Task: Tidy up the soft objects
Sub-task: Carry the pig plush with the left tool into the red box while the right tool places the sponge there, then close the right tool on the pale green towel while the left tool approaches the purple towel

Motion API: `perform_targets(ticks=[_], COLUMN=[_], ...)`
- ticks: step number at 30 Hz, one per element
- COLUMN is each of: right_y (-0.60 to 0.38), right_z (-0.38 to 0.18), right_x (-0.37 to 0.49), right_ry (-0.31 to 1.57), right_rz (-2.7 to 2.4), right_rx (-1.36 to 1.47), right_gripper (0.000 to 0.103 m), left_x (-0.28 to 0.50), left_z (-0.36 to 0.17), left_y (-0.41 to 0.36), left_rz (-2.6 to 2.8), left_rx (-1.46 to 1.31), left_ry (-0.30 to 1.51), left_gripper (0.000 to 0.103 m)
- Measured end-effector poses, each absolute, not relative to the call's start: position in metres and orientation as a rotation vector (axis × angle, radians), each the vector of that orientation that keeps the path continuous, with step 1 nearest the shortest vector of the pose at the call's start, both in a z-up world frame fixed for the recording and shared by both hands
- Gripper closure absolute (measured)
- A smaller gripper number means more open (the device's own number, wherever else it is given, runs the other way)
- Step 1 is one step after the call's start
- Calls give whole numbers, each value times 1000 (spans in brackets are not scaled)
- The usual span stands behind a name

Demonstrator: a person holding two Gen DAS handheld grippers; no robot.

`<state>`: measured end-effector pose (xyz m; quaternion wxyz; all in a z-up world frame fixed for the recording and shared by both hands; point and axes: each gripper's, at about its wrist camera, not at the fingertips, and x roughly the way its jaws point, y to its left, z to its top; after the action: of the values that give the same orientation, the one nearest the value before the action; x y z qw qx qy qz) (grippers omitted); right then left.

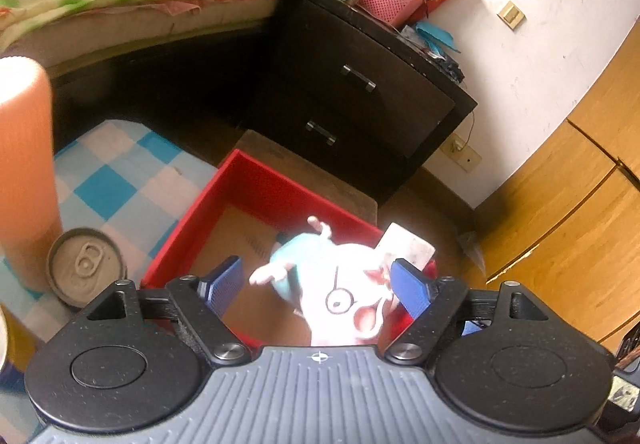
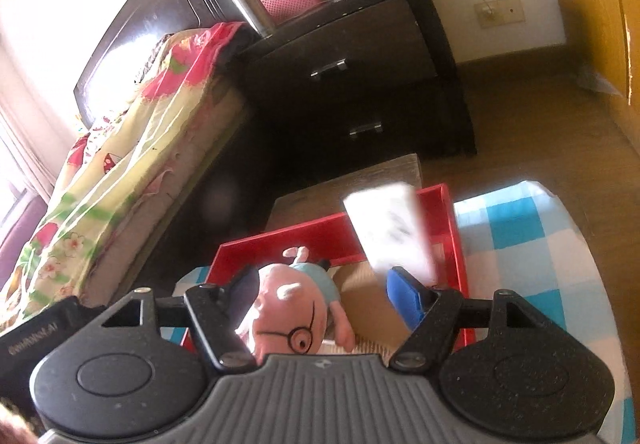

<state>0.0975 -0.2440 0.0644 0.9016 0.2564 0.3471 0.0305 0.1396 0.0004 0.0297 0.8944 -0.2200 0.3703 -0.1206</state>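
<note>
A pink pig plush toy (image 1: 344, 292) with glasses and a light blue shirt lies in the red box (image 1: 256, 184). My left gripper (image 1: 316, 284) is open, its blue pads on either side of the toy, above the box. In the right wrist view the same toy (image 2: 292, 316) lies in the red box (image 2: 304, 236), and my right gripper (image 2: 324, 292) is open around it. A white packet (image 2: 388, 232) stands tilted against the box's right side; it also shows in the left wrist view (image 1: 404, 244).
The box sits on a blue-and-white checked cloth (image 1: 116, 180). A drink can (image 1: 86, 268) and an orange cylinder (image 1: 24, 164) stand at the left. Beyond are a dark nightstand (image 1: 360, 92), a bed with a floral cover (image 2: 120, 164), and a wooden wardrobe (image 1: 580, 184).
</note>
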Motion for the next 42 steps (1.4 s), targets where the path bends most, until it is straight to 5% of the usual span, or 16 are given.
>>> perform_targets(ticks=[42], right_y=[-237], right_z=[42], right_x=[13], right_ry=[866], right_rz=[80], right_rx=[490], right_gripper=[49], left_x=[71], left_z=[-12], left_y=[2], left_rz=[-310], left_rx=[-342], left_ry=[956], left_gripper=[21])
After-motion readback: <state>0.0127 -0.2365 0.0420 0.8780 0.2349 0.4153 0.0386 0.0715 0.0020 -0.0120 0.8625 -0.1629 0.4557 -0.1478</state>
